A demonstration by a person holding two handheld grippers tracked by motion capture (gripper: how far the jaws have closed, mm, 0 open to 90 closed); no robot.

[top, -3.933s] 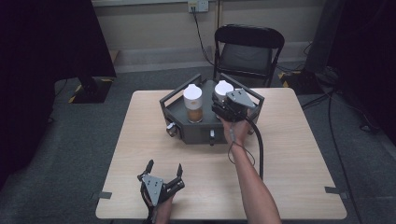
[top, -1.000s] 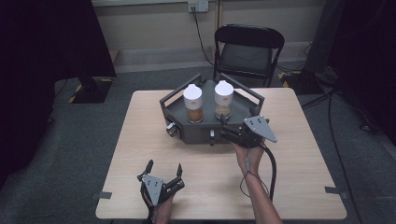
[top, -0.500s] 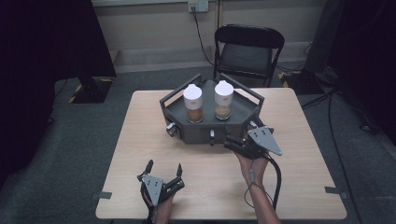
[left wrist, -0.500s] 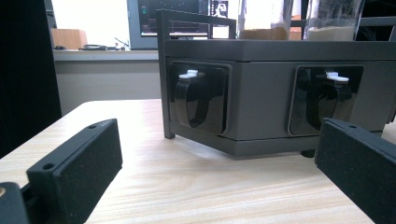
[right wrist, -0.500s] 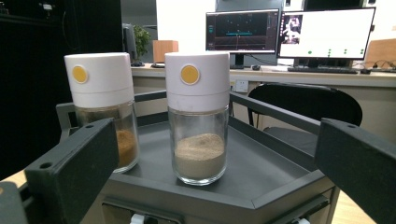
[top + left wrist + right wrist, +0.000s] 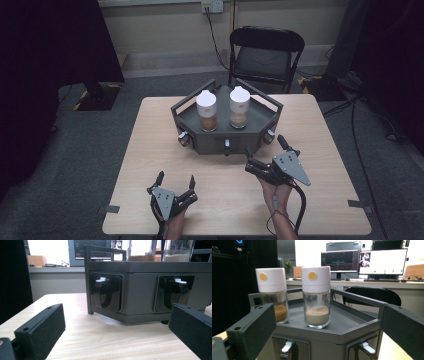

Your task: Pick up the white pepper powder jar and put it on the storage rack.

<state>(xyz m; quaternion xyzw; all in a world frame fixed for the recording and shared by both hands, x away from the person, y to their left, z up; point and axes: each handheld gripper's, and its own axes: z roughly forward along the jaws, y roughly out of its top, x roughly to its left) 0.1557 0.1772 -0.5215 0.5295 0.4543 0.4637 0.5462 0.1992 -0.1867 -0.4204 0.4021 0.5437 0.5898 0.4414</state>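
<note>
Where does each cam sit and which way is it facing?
High view: fixed above the person's side of the table, looking forward and down at the hexagonal tray with two spice jars; both forearms and the left gripper and right gripper show.
Left gripper view: low over the tabletop, facing the tray's side wall; its own open jaws show.
Right gripper view: higher, facing the darker-spice jar and the lighter-spice jar on the tray; open jaws show.
All three views share the tray; its latches show in both gripper views.

We are looking down from above; both gripper views are facing 12 o'clock, sharing the tray (image 6: 189,116) close up.
</note>
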